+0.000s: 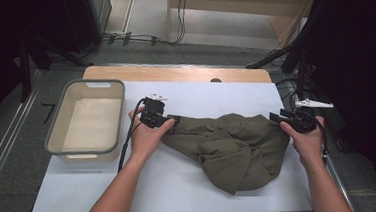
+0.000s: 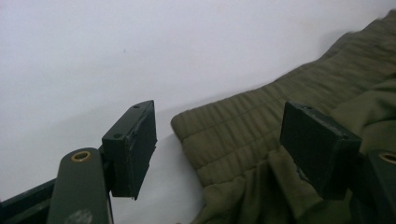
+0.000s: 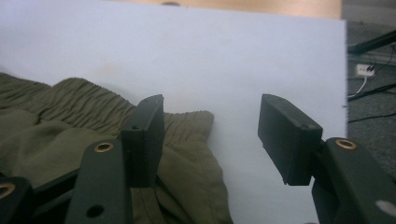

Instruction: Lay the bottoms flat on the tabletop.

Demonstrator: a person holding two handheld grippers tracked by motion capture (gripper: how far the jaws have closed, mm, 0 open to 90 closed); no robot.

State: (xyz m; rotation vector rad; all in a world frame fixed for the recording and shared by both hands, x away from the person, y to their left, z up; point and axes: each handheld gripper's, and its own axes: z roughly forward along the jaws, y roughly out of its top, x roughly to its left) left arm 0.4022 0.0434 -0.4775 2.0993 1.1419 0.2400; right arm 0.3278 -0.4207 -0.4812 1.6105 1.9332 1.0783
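Observation:
A crumpled olive-green garment lies on the white table top, right of centre. My left gripper is at the garment's left end, held in the person's left hand. In the left gripper view my left gripper stands open, and the ribbed cuff lies flat between the jaws with no pad pressing on it. My right gripper is at the garment's right end. In the right gripper view my right gripper is open too. The gathered waistband reaches just past its left jaw.
A beige basin with a grey rim stands at the table's left side. The white sheet has bare room in front of the garment. A wooden strip runs along the far edge. Cables lie on the floor beyond.

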